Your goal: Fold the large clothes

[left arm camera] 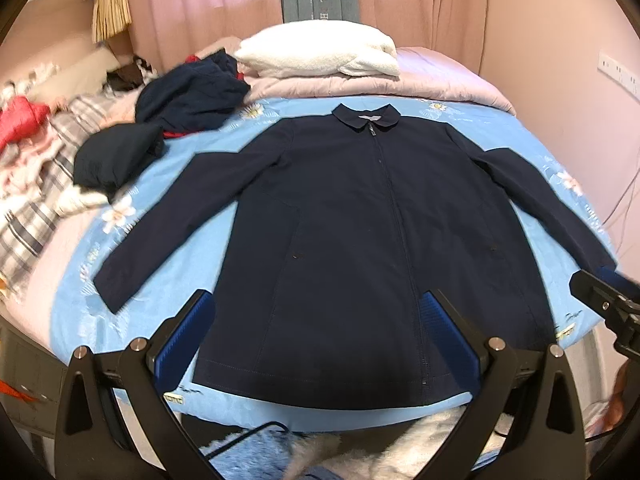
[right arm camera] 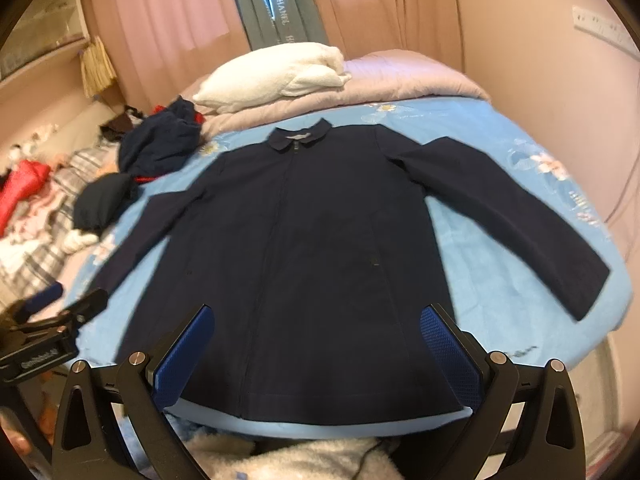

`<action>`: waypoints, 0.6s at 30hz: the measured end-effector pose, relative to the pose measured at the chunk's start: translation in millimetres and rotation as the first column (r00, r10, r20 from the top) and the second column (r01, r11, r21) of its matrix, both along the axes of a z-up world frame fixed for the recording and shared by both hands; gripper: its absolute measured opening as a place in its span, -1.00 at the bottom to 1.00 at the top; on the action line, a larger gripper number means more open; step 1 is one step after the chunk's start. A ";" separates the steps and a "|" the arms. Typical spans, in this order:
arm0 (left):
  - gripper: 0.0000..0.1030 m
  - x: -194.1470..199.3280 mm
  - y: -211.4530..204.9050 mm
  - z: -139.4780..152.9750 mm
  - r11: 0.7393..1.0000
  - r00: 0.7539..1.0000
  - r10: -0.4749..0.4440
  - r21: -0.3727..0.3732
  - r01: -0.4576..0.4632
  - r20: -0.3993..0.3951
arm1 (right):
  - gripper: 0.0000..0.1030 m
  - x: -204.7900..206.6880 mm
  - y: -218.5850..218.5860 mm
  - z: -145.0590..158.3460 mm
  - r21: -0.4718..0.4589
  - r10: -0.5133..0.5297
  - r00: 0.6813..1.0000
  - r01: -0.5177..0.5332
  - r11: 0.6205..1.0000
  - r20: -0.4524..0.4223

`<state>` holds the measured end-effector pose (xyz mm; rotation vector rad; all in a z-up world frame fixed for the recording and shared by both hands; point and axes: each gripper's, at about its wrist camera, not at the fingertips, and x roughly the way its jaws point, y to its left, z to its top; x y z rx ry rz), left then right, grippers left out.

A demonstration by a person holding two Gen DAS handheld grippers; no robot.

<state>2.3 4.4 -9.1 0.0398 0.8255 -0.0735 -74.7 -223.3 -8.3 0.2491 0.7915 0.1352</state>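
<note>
Here, navy jacket (left arm camera: 352,216) flat, zipped.

1. Left wrist view looked from beyond the foot of the bed, above the hem of the dark navy zip-front jacket (left arm camera: 360,240), facing the pink pleated curtains (left arm camera: 192,4) at the head end.
2. Its own blue-padded left gripper (left arm camera: 320,344) framed the near hem, jaws spread wide.
3. Right wrist view sat just beside it, same heading, tilted slightly; its blue-padded right gripper (right arm camera: 316,352) likewise spread.
4. Both shared the whole jacket, the light blue floral bedsheet (right arm camera: 500,280), and the folded white fleecy blanket (left arm camera: 320,52).
5. Each caught the other gripper at its frame edge.
</note>
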 end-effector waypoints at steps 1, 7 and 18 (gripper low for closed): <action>0.99 2.1 3.3 -2.3 1.000 1.000 -0.002 -0.028 0.002 -0.009 | 0.98 1.5 -7.6 -4.1 0.077 0.011 1.000 -0.011 0.997 0.010; 0.99 22.6 36.3 -28.5 0.918 0.993 -0.082 -0.394 0.045 -0.079 | 0.98 3.8 -54.9 -41.0 0.359 -0.058 0.992 0.014 0.933 0.113; 0.99 42.4 61.1 -69.5 0.716 0.996 -0.084 -0.697 0.037 -0.033 | 0.98 9.3 -154.6 -117.1 0.501 -0.338 0.941 0.302 0.811 -0.020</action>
